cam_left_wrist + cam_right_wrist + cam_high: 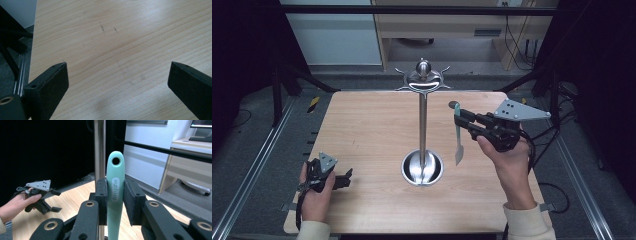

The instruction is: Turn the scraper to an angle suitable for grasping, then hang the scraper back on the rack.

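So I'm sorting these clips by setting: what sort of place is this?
Probably a lab recording bench, not a kitchen: a bare wooden table inside a black metal frame, cables on the floor, and office desks behind.

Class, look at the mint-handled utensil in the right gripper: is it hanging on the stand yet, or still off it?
Off it. The utensil is clamped upright in the right gripper, beside the stand, below its hooks.

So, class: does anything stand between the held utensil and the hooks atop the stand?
Nothing visible does: the right hand-held gripper holds the utensil upright beside the pole, below the hooks.
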The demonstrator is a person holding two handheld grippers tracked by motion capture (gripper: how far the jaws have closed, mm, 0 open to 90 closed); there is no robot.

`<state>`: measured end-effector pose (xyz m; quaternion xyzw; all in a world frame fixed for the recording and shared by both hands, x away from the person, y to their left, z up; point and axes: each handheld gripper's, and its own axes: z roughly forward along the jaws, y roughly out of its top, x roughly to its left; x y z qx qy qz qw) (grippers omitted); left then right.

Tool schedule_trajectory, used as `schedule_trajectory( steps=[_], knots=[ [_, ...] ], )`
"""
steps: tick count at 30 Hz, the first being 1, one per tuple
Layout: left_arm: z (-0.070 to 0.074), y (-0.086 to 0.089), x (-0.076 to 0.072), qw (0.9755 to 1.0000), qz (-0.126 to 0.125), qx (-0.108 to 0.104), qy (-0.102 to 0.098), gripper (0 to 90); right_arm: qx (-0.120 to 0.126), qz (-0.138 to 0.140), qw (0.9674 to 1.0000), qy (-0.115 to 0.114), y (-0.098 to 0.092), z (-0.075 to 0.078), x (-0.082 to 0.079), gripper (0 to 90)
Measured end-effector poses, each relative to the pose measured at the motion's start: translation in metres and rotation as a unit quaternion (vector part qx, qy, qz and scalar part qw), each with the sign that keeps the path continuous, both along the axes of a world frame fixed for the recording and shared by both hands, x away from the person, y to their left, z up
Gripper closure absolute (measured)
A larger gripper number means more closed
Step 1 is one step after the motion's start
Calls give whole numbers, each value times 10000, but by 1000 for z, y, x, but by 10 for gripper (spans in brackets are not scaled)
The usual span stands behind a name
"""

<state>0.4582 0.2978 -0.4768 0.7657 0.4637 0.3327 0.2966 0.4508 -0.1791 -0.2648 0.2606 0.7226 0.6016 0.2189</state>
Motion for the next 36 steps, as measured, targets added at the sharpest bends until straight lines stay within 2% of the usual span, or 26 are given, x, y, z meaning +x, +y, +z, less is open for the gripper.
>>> schedule_trajectory(
  steps=[6,19,26,36],
  knots=[
    [0,-2,-1,10000,-36,75,27,31,71,-9,10000,-37,1,5,-1,743],
    [1,1,-1,10000,25,13,11,30,160,19,9998,-86,1,18,-2,743],
    [0,1,-1,10000,-1,25,19,30,310,115,9994,-130,2,23,-3,743],
    [0,0,0,10000,-16,25,40,31,292,181,9992,-200,2,30,-5,743]
  ],
)
